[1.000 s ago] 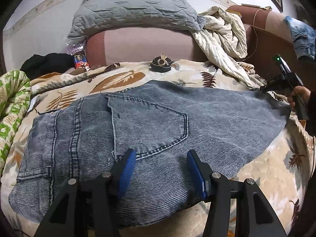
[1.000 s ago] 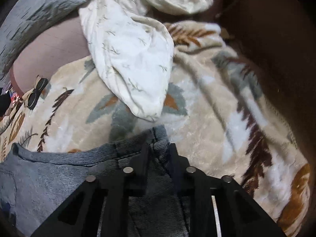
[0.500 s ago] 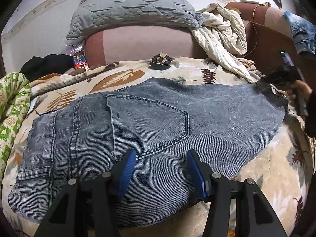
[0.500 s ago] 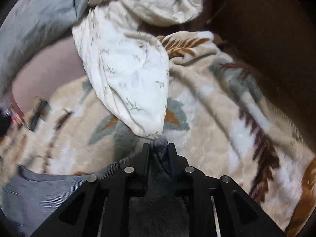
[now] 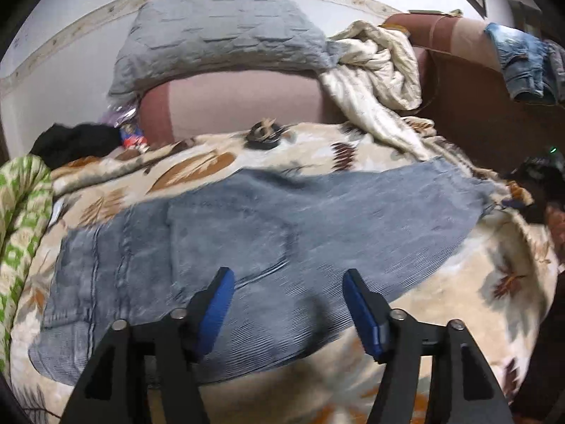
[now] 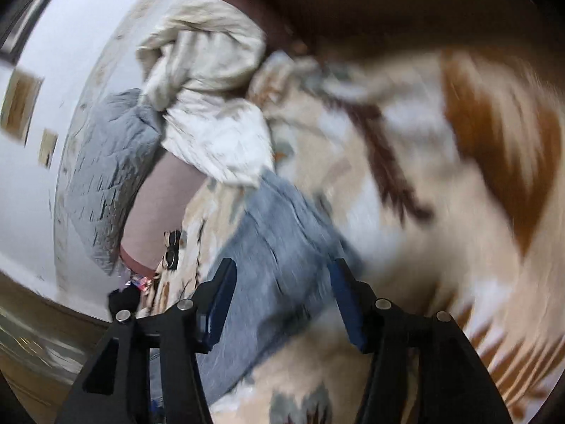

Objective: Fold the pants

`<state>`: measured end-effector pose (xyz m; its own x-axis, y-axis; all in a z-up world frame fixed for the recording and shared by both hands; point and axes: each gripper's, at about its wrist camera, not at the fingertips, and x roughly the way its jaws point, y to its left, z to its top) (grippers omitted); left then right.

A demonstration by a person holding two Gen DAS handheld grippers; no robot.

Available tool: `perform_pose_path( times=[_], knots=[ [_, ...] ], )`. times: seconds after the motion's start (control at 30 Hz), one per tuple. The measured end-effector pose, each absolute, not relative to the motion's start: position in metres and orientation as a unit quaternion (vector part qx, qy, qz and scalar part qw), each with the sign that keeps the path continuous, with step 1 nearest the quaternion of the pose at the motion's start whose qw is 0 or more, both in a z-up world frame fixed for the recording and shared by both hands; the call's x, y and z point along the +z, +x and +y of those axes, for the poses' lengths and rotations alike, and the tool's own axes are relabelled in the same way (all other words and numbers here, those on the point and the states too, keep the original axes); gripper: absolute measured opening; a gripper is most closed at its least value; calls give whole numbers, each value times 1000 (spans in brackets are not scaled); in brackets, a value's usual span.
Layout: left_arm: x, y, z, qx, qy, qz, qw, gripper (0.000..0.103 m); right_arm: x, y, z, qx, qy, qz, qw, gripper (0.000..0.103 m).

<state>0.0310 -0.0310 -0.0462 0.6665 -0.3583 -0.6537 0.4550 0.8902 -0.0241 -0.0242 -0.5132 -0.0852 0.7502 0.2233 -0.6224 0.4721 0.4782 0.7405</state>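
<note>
Two views: each wrist camera showed part of the bed.
Pants [image 5: 268, 233]: lay flat across the leaf-print blanket [image 5: 476, 282], folded lengthwise.
Left gripper [image 5: 286, 304]: jaws opening, hovering above the seat, gripping nothing.
Right gripper [image 6: 280, 293]: jaws opening over the leg end, denim below them, unpinched.
Left view only: waistband, back pocket, grey pillow [image 5: 219, 39].
Right view only: blurred, tilted hem close-up.

Grey-blue washed denim pants [image 5: 268, 233] are laid flat, back pocket up, across mid-frame in left wrist view: waistband lower left, leg stretched toward right edge. In right wrist view, blurred leg end is seen lower centre.
</note>
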Motion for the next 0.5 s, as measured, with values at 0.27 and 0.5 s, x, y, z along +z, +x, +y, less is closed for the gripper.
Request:
perform_pose_path(
  times=[0.27, 0.5],
  knots=[
    [10, 69, -144, -310, 131, 343, 877, 68, -118, -18, -519, -79, 579, 349, 732, 57],
    [6, 139, -258, -365, 179, 399, 822, 68, -125, -30, -531, -103, 605, 353, 706, 57]
  ],
)
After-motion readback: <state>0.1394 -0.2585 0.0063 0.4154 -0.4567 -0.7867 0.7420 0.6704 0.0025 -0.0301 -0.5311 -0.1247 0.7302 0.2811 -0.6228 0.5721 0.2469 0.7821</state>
